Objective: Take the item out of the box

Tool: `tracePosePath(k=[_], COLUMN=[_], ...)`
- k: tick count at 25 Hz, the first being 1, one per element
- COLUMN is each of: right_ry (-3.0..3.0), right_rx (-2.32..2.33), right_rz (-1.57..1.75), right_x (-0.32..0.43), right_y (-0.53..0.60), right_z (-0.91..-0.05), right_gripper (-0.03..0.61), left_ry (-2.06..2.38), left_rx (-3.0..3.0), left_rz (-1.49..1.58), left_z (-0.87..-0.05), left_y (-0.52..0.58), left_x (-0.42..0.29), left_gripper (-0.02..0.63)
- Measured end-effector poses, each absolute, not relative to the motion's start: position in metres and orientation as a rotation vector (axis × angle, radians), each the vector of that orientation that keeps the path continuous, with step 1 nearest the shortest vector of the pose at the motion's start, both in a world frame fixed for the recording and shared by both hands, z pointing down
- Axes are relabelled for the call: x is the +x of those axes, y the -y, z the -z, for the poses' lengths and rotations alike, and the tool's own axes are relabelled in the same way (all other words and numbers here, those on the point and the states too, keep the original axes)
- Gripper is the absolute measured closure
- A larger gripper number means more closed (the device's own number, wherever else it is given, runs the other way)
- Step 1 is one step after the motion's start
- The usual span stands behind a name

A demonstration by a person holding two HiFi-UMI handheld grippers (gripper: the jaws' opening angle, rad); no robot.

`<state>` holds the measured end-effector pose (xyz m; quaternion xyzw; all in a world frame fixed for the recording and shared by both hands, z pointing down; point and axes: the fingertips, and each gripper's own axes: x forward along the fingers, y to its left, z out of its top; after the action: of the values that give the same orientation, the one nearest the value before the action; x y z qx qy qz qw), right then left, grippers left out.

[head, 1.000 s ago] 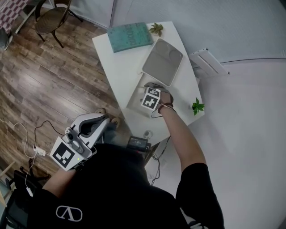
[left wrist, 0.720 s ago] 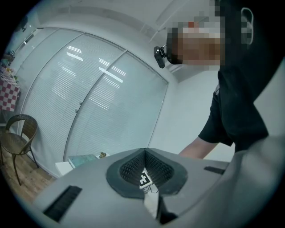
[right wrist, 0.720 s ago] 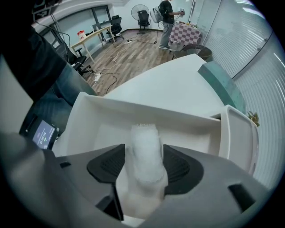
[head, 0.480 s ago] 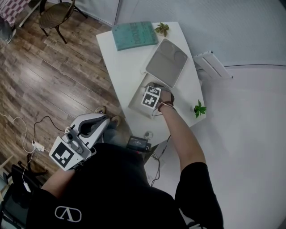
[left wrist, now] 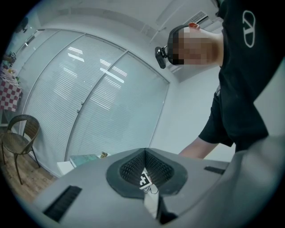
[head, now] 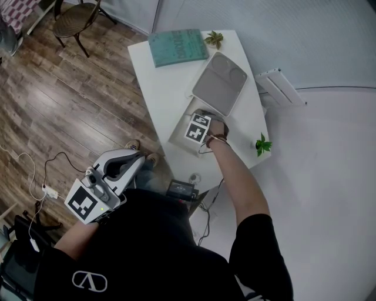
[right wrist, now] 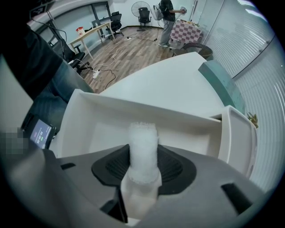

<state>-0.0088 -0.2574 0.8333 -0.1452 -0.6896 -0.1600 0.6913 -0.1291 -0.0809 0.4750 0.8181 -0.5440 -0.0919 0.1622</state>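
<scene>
An open white box (head: pixel 178 130) stands on the white table (head: pixel 158 88), its lid (head: pixel 220 82) folded back. My right gripper (head: pixel 198 119) reaches down into the box, the person's hand behind its marker cube. In the right gripper view a white, fuzzy, column-shaped item (right wrist: pixel 143 131) stands between the pads just above the box's floor (right wrist: pixel 93 133). The jaws of the right gripper (right wrist: pixel 143 150) are closing and the pads press on the item's sides. My left gripper (head: pixel 120 164) hangs low at the person's left side, away from the table, shut and holding nothing (left wrist: pixel 144 153).
A teal book (head: pixel 178 47) and a small plant (head: pixel 214 39) lie at the table's far end. Another plant (head: pixel 262 143) sits at its right edge. A chair (head: pixel 79 14) and cables (head: pixel 53 170) are on the wooden floor at left. A small screen device (head: pixel 181 188) shows below the table's near edge.
The head view has shifted a little. The right gripper has stayed down in the box and barely moved. The left gripper has held still.
</scene>
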Motion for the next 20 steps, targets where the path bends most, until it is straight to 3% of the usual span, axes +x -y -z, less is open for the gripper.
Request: tracePosePath(k=[10,20], right_ry=[1.599,1.775], right_rx=[-0.284,-0.140], right_rz=[0.382,0.486], right_x=[-0.011,-0.023], right_y=[0.260,0.268], right_z=[-0.811,-0.707], right_gripper=[0.400,0.400], left_ry=[1.587,1.527], left_rx=[2.375,2.475], left_rz=[0.376,0.396], left_z=[-0.444,-0.417], left_y=[0.095,0.109], left_x=[-0.129,-0.113], left_gripper=[0.609,0.609])
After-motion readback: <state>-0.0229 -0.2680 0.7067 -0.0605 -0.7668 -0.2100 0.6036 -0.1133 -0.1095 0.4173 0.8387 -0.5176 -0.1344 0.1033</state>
